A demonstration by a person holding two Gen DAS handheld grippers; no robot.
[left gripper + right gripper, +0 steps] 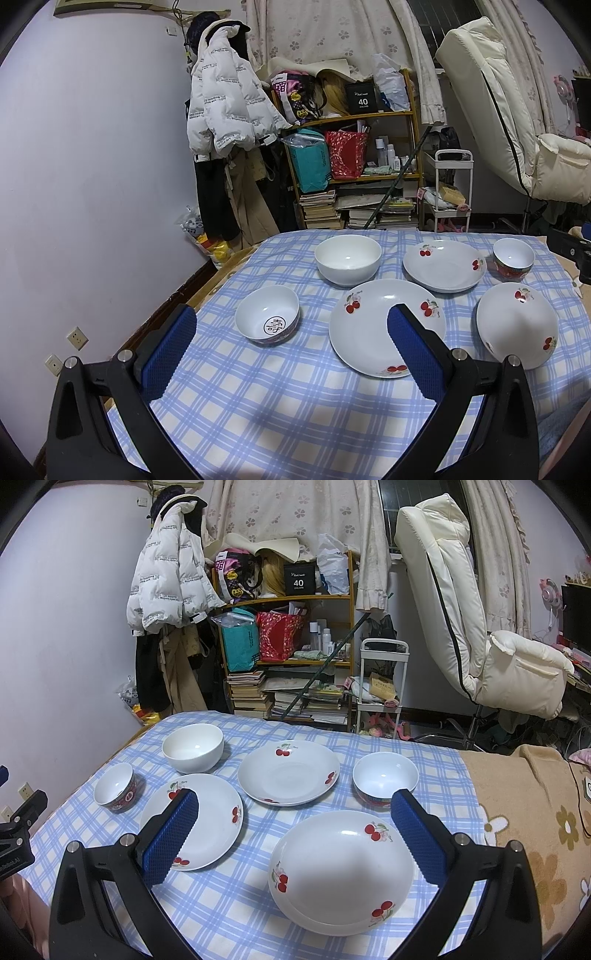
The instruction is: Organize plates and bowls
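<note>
1. The left tongs (pixel 291 325) are hanging released, pads spread wide, grasping nothing, above the near edge of the bench (pixel 258 413). The right tongs (pixel 295 812) are likewise spread and empty, hovering over the near right plate (pixel 341 871).

2. Taking the middle cherry plate (pixel 373 325) as the landmark: the near right plate (pixel 517 325) is sitting to its right, apart from it; a third cherry plate (pixel 445 266) is lying behind it to the right, with a narrow gap between them.

3. The small bowl with the blue character (pixel 267 319) is resting to the left of the landmark plate, near but apart. The plain white bowl (pixel 348 258) is standing just behind it. The red-sided bowl (pixel 514 258) is sitting well to its right, beyond the third plate.

4. All six pieces look like glazed ceramic: stiff, fairly heavy for their size, slippery on the glaze and liable to chip if knocked together. Nothing is stacked yet, so the sorting seems to be just starting.

5. I judge the rim the best place to grip: one pad inside, one outside. The plates are shallow and lying flat on the checked cloth (pixel 229 904), so getting a pad under a rim may be awkward; the bowls are offering taller walls.

6. The ribbed pads (pixel 170 838) should help against slipping, yet a plate held by one edge will be hanging lopsided, so lowering one onto another ought to be gentle.
</note>
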